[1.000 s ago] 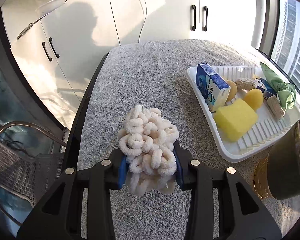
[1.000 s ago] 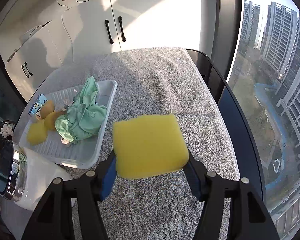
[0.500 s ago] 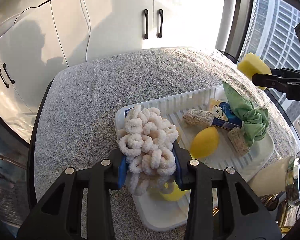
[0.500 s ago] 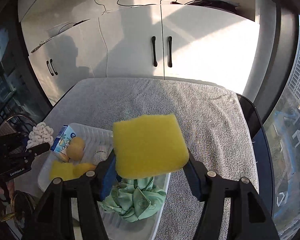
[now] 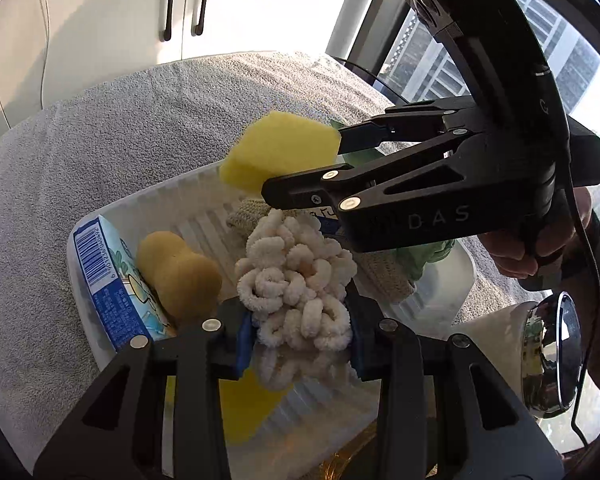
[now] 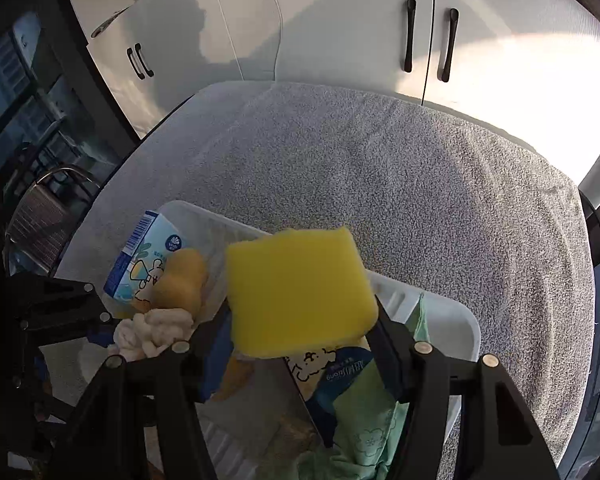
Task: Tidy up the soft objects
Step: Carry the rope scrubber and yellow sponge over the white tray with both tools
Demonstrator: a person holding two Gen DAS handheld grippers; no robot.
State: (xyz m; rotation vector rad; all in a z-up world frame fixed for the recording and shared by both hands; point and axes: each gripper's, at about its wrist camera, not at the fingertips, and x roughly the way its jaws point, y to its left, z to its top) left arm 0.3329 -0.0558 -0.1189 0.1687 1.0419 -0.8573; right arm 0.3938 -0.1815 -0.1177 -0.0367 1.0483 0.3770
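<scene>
My left gripper point(image 5: 300, 336) is shut on a cream loop-pile chenille cloth point(image 5: 296, 292), held over the white ridged tray point(image 5: 172, 200). My right gripper point(image 6: 300, 328) is shut on a yellow sponge point(image 6: 296, 292), also above the tray point(image 6: 452, 320). In the left wrist view the right gripper point(image 5: 312, 160) reaches in from the right with the sponge point(image 5: 280, 152) over the tray's far edge. In the tray lie a blue tissue pack point(image 5: 108, 284), a tan gourd-shaped sponge point(image 5: 176, 272), another yellow sponge point(image 5: 248, 408), a knitted pad point(image 5: 384, 280) and a green cloth point(image 6: 372, 432).
The tray sits on a grey towel point(image 6: 380, 168) covering the table. A shiny round-lidded container point(image 5: 552, 352) stands near the tray's right end. White cabinets point(image 6: 340, 20) rise behind, a window at the right. A person's hand point(image 5: 540, 244) holds the right gripper. A wire basket point(image 6: 40, 220) stands left of the table.
Both grippers have swung inward over the tray, each still holding its item. The right gripper with its sponge has come close in front of the left one.
</scene>
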